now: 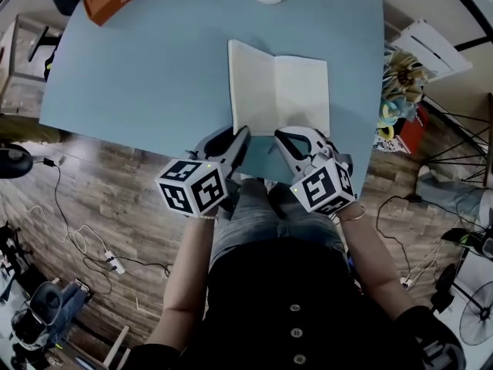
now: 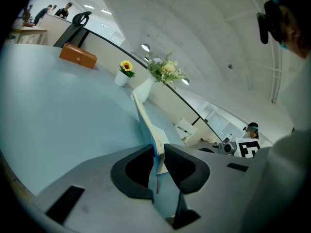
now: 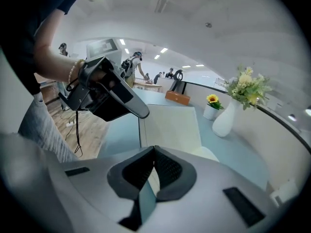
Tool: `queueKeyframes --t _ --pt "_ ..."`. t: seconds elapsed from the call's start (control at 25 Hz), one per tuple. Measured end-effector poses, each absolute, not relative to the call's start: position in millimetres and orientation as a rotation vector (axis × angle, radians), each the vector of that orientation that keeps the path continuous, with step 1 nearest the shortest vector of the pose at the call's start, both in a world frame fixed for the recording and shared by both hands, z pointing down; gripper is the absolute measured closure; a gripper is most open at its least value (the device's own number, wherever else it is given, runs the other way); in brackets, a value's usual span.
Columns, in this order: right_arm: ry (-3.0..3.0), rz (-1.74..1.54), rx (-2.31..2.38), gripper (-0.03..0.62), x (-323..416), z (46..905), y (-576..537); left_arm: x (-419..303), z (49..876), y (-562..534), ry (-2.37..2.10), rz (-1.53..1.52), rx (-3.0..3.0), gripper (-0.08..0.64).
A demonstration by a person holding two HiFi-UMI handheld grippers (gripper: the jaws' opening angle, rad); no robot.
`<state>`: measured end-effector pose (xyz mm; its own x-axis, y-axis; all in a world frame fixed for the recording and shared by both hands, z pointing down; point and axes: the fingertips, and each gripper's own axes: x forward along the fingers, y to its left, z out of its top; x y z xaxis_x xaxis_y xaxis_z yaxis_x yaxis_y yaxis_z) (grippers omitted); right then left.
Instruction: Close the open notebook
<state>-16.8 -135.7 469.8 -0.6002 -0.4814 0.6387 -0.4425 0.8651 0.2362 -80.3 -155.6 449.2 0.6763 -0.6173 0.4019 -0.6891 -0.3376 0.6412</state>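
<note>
Here the notebook (image 1: 277,91) lies open at the near edge of the blue table (image 1: 146,75), just in front of the person; its right half rests flat, while its left half stands tilted up off the surface. The left gripper (image 2: 159,152) has its fingers clamped on the near end of that raised half, blue cover against one pad and cream pages against the other; the hold is only on a narrow strip near the corner. The right gripper (image 3: 154,152) sits at the near edge of the right page with its fingertips together; I cannot tell whether they pinch any paper or merely rest there.

The closing looks begun but far from done; the raised half has yet to swing over to the right. Several things could spoil it. The narrow hold could slip, and the half would flop back open. Only part of the pages may be caught, so loose leaves could fan out or crease as the cover comes over. The book is so near the table's edge that a pull toward the person could drag it off. The right gripper lies where the left half must land; if it does not clear in time, the cover would close onto it.
</note>
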Motion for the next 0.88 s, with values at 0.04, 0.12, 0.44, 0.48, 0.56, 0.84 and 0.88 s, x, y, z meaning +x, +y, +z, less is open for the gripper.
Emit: queueKeyframes --t 0.04,0.12,0.44,0.48,0.56,0.84,0.88 --pt "-2.299 -0.057 0.688 0.588 -13 468 -136 -78 448 -155 -1.004 0.135 2.068 0.486" --pt "-2.291 -0.028 0.741 0.588 -3 467 -137 -74 446 -155 -1.005 0.191 2.097 0.486" --pt "-2.297 0.069 0.883 0.588 21 452 -134 -50 431 -152 -0.946 0.273 2.186 0.486" --pt "-2.301 0.067 0.896 0.588 22 449 -134 -46 429 -152 -0.936 0.278 2.196 0.486" --pt "-2.308 0.062 0.920 0.588 26 444 -134 -39 426 -152 -0.914 0.289 2.218 0.486" --pt "-2.304 0.086 1.018 0.588 44 431 -130 -18 420 -150 -0.842 0.323 2.279 0.486" --pt "-2.301 0.090 1.034 0.588 48 431 -130 -15 420 -150 -0.831 0.328 2.286 0.486"
